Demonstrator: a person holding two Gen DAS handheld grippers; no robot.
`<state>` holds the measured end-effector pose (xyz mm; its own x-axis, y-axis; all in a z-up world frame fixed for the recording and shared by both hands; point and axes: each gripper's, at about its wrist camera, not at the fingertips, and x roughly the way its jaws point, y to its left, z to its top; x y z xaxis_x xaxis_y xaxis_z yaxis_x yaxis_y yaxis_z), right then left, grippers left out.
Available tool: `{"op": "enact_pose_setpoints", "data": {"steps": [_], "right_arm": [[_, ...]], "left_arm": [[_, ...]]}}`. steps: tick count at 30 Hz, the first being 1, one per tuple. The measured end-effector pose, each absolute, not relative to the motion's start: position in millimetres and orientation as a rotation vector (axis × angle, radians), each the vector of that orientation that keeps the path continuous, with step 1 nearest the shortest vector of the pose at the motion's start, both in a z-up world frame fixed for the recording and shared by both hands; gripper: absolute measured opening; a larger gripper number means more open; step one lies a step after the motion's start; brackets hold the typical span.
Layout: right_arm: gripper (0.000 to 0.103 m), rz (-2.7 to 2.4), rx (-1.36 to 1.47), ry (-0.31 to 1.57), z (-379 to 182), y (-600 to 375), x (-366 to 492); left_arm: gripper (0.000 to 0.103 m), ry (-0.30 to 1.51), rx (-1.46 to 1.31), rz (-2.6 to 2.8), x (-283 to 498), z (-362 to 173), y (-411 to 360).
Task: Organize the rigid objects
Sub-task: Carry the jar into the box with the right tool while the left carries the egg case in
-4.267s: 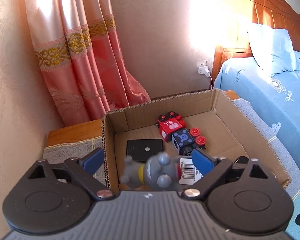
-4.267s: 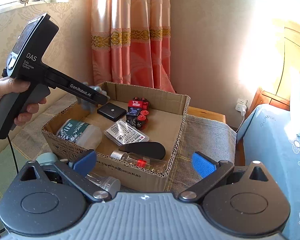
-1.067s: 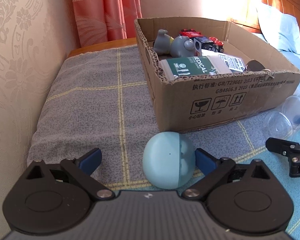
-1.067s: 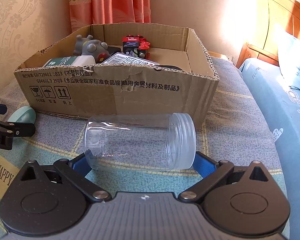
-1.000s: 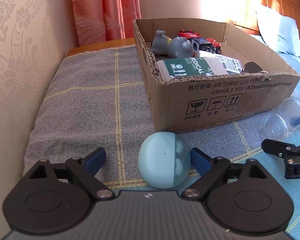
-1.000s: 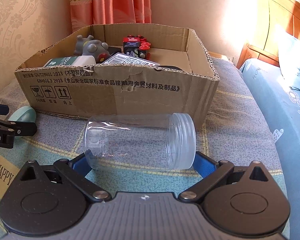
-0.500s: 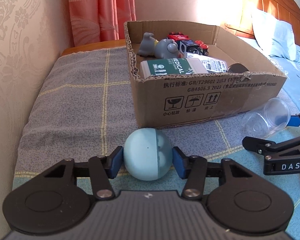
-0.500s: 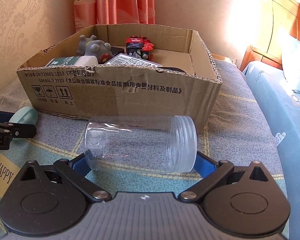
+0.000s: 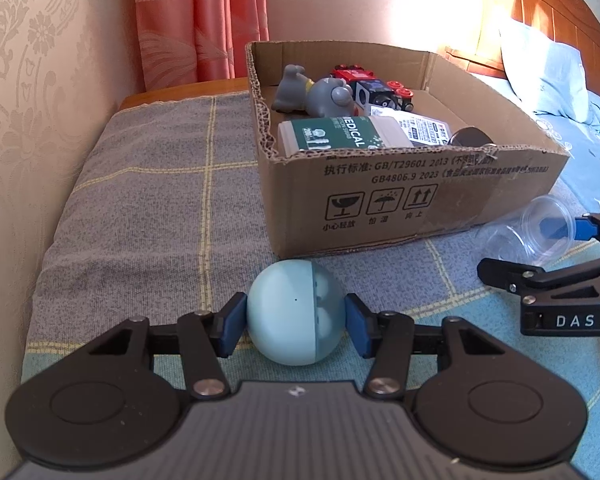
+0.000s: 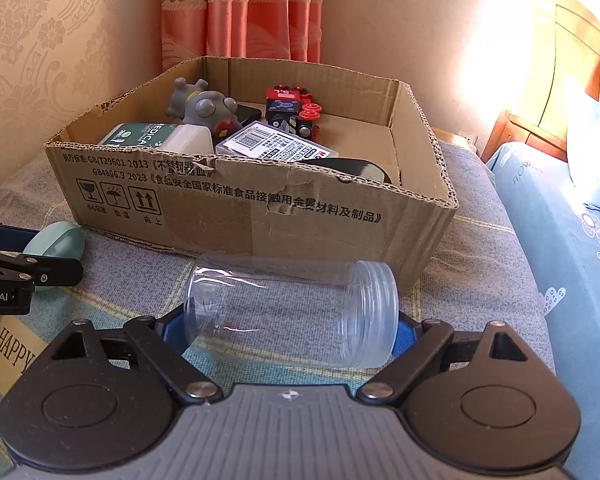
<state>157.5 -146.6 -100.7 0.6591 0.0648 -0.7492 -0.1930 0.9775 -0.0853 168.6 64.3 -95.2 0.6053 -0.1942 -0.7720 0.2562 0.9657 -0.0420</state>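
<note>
Left-wrist view: left tool (image 9: 296, 322) clamped on a round pale-blue plastic case (image 9: 294, 312), its blue pads pressed against both sides, on the grey checked blanket (image 9: 148, 200) just before the open brown cardboard box (image 9: 380, 208). Box contents include a grey rubber toy figure (image 9: 316, 94) and a green-labelled white bottle (image 9: 336, 136). Right-wrist view: right tool (image 10: 290, 330), jaws closing, straddles a clear plastic jar (image 10: 292, 308) lying on its side, lengthwise between the pads, beside the box front.

Pale-blue egg-shaped case (image 9: 296, 312); clear jar (image 10: 292, 308) sideways
</note>
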Motion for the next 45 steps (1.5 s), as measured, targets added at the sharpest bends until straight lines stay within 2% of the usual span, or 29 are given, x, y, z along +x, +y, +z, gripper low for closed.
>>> {"op": "enact_pose_setpoints", "data": {"steps": [8,14,19,29,31,45], "right_arm": [[0.094,0.251,-0.176,0.855,-70.5,-151.9,150.9],[0.094,0.316,-0.239,0.768,-26.9,-158.4,144.3],[0.094,0.309,-0.221,0.705,-3.6,-169.0,176.1],[0.094,0.255,-0.174,0.757,-19.0,-176.9,267.7],[0.103,0.255,-0.18,0.759,-23.4,-177.3,275.7],[0.103,0.185,-0.119,0.713,-13.4,-213.4,220.9]], "left_arm": [[0.052,0.902,0.113,-0.313,159.4,-83.6,63.6],[0.052,0.895,0.103,-0.335,152.7,-67.2,64.5],[0.052,0.858,0.109,-0.345,147.7,-47.4,60.7],[0.052,0.783,0.147,-0.354,159.3,-7.9,47.3],[0.052,0.77,0.167,-0.36,164.8,-2.2,41.8],[0.052,0.75,0.256,-0.444,221.6,5.7,-19.9]]}}
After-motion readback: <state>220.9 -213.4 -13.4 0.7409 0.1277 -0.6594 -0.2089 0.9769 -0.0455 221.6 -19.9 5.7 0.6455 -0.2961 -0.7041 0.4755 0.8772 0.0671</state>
